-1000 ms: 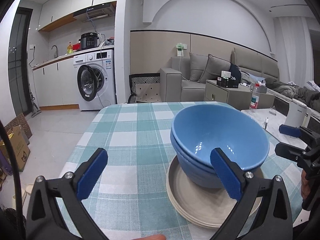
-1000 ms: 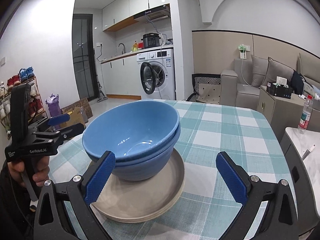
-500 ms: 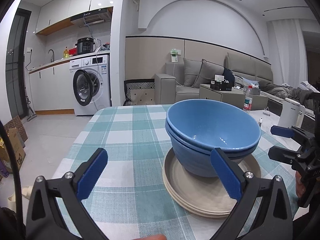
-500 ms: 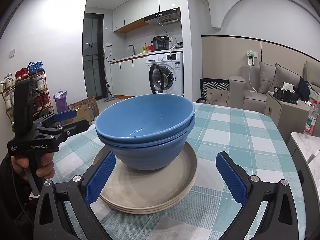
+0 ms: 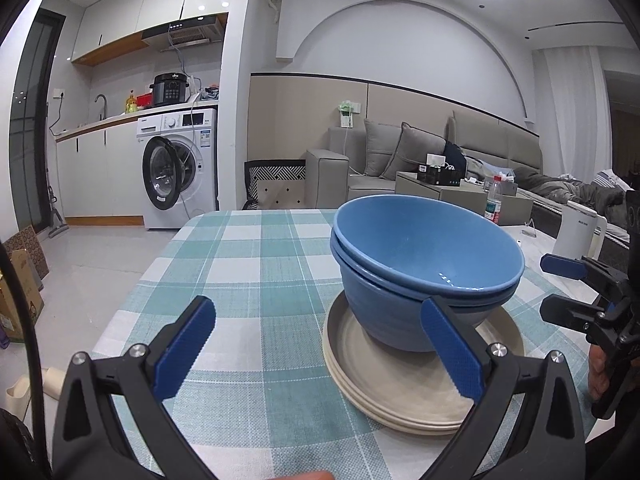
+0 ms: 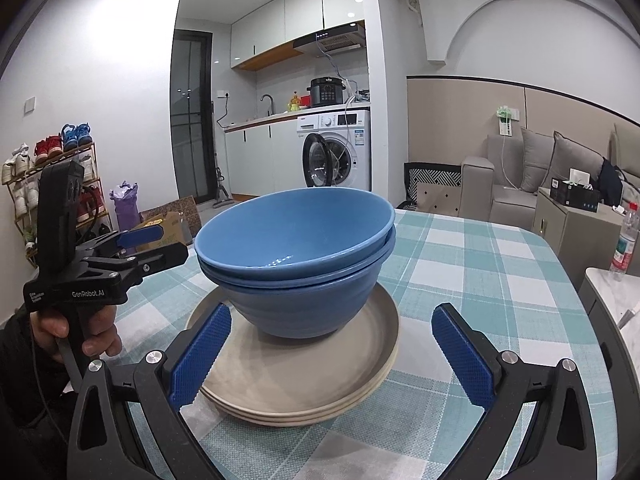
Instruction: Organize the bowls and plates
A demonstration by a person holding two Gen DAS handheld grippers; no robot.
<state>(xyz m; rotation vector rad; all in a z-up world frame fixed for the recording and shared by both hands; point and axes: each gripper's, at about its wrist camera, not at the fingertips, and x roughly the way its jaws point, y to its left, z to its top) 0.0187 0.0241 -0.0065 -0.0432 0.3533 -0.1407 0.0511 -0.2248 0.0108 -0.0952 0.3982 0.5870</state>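
Two blue bowls (image 5: 424, 280) (image 6: 296, 268) sit nested on a stack of beige plates (image 5: 404, 396) (image 6: 304, 376) on the checked tablecloth (image 5: 256, 280). My left gripper (image 5: 320, 348) is open and holds nothing; its right finger overlaps the bowls' near side in the left wrist view. My right gripper (image 6: 332, 354) is open too, its fingers standing either side of the plate stack's near edge. Each gripper shows in the other's view: the right one (image 5: 568, 288) beyond the bowls, the left one (image 6: 148, 244) held in a hand (image 6: 80, 328).
A white kettle (image 5: 576, 232) and a plastic bottle (image 5: 493, 199) stand on a pale side surface to the right. The table edge (image 5: 132, 300) drops to the floor on the left. A washing machine (image 5: 180, 168) and sofa (image 5: 400, 160) are far behind.
Both grippers have dropped lower and drawn back a little, so the bowls are now seen more from the side. The bowls and plates have not moved. Both grippers stay open.
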